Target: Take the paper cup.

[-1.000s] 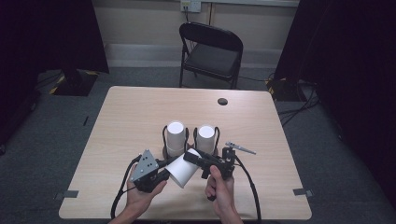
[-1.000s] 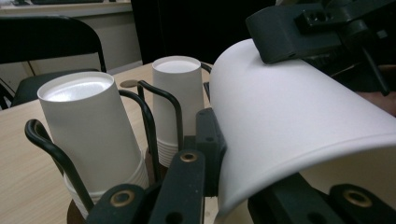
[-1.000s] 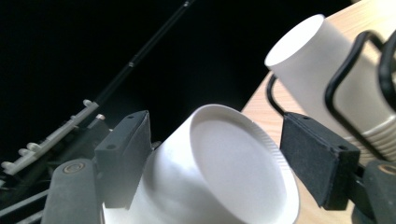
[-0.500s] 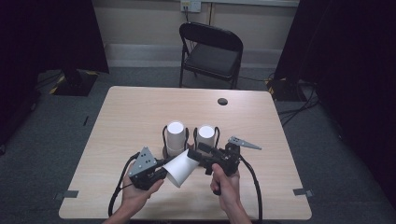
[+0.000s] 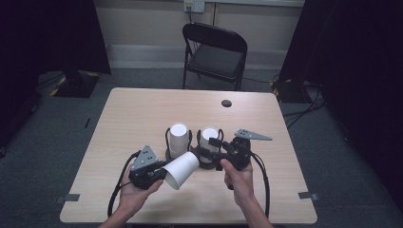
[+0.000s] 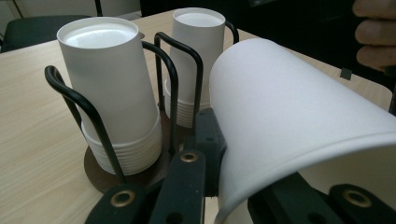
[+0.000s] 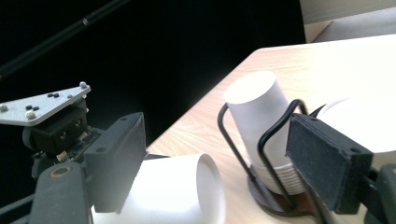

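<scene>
Jaws of the left gripper point(image 5: 159, 175) are closed on the rim of a single white paper cup point(image 5: 180, 169), held on its side just above the table point(image 5: 133, 118), base pointing toward the cup holder point(image 6: 135, 172). Jaws of the right gripper point(image 5: 209, 145) stand apart with nothing between them, just beside the held cup and close to the holder.

Behind the grippers, the black wire holder carries two stacks of inverted cups: the left stack point(image 5: 178, 139) and the right stack point(image 5: 209, 138). Beyond the table stands a folding chair point(image 5: 214, 52).

Risk, as a judgement: the left gripper view shows the thin cup wall bowed at the clamp; further pressure may crease it. The open right jaws could catch a wire loop and tip a stack.
</scene>
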`<state>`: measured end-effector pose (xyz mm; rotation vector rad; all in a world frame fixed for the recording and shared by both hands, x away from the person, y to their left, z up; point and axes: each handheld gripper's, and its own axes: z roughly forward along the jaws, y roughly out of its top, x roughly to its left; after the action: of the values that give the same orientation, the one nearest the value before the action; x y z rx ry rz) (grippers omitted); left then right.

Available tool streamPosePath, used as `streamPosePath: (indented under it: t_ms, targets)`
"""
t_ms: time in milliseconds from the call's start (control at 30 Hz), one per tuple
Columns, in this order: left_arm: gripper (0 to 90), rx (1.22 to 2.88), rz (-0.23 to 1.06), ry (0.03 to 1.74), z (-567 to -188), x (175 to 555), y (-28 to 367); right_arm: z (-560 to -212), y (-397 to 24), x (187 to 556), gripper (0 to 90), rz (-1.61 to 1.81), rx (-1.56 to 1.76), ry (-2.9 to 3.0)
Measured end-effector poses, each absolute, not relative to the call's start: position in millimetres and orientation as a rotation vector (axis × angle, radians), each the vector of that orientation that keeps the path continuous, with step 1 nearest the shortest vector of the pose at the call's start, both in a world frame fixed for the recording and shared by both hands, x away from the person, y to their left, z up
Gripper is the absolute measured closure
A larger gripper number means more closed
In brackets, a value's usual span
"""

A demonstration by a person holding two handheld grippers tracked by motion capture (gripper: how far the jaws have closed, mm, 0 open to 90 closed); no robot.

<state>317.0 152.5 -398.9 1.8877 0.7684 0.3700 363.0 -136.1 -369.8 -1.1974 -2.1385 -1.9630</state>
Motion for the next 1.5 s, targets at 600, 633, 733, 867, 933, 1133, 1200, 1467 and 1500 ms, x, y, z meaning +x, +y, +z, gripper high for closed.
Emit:
streamPosePath:
  t_ms: [600, 633, 733, 867, 933, 1133, 1200, 1467, 1500]
  targets:
    - [86.6, 2.033, 0.299, 0.796, -396, 325, 154, -381, -148, 344, 21.5, -1.734, -1.101, -2.523]
    - [86.6, 2.044, 0.293, 0.793, -397, 326, 154, -384, -148, 341, 21.5, -1.731, -1.095, -2.542]
    - [86.6, 2.066, 0.273, 0.797, -399, 328, 152, -388, -147, 334, 20.3, -1.718, -1.046, -2.581]
    - [86.7, 2.115, 0.238, 0.791, -399, 331, 151, -390, -146, 326, 18.6, -1.743, -1.024, -2.633]
    - [86.7, 2.143, 0.209, 0.798, -401, 334, 150, -392, -145, 322, 18.1, -1.756, -0.989, -2.643]
    - [86.8, 2.183, 0.147, 0.805, -404, 339, 147, -404, -140, 316, 18.1, -1.751, -0.922, -2.687]
    - [86.8, 2.21, 0.06, 0.825, -405, 343, 147, -406, -138, 315, 18.1, -1.756, -0.903, -2.696]
    - [86.8, 2.286, 0.037, 0.829, -402, 349, 141, -408, -133, 305, 16.9, -1.782, -0.772, -2.744]
    - [86.8, 2.29, 0.033, 0.834, -401, 350, 141, -409, -133, 305, 15.3, -1.773, -0.776, -2.757]
